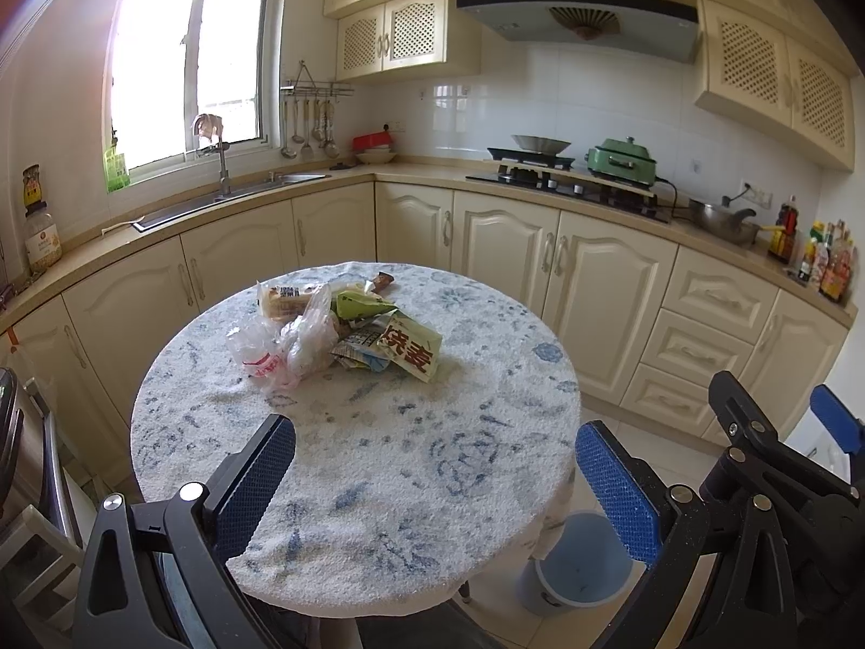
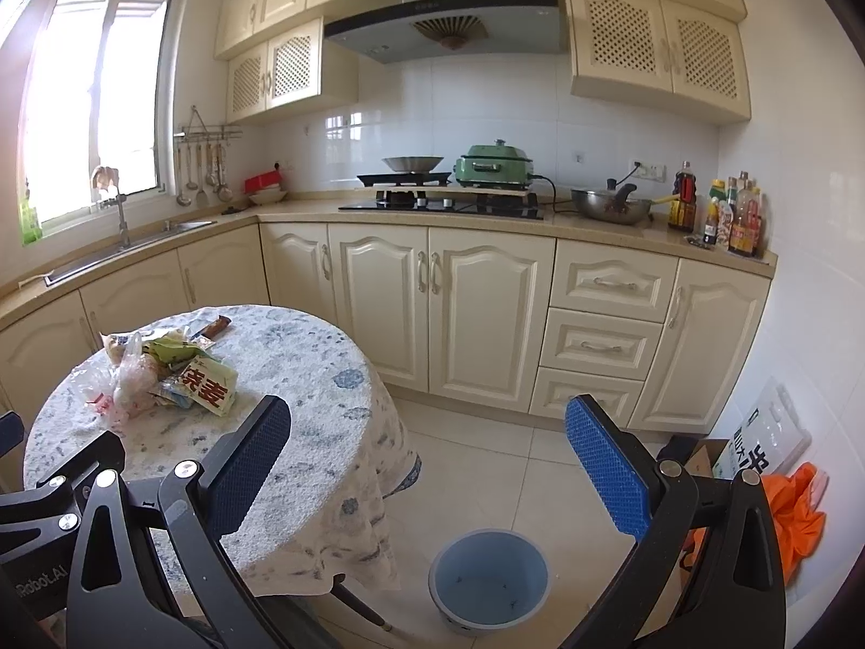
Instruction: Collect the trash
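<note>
Two wide-open, empty claws [image 1: 435, 481] [image 2: 427, 465] over cloth-covered kitchen table [image 1: 378, 487] with wrapper pile [image 1: 346, 335].

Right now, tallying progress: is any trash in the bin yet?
No, the bin on the floor looks empty, and the wrappers lie piled on the table.

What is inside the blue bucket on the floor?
The blue bucket looks empty: only a few small dark specks show on its bottom. The right wrist view shows most of the inside; the near wall hides a little.
</note>
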Demonstrator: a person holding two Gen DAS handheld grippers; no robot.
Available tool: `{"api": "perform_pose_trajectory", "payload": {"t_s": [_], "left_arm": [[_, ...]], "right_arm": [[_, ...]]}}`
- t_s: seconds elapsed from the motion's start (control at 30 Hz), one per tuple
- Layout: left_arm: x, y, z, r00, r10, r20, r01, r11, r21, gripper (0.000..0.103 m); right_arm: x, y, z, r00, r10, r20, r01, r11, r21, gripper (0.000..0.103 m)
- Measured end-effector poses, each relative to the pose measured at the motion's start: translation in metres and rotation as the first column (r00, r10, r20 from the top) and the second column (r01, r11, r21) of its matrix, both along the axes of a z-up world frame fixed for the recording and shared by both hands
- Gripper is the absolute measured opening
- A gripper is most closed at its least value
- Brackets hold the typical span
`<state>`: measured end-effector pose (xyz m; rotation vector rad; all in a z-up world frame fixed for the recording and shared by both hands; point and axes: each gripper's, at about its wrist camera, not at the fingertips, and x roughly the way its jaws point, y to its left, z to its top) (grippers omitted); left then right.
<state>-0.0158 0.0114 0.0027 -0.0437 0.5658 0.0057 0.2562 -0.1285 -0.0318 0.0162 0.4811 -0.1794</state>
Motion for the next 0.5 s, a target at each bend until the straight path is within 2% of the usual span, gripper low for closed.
{"api": "perform_pose_trajectory", "payload": {"t_s": [0.5], "left_arm": [[-0.0022,0.003,0.0008,1.0,0.001,0.004,-0.001,1.0,-0.002,0.102]], "right_arm": [[-0.001,0.0024,-0.0011,1.0,-0.001,0.002,0.001,1.0,-0.005,0.103]]}}
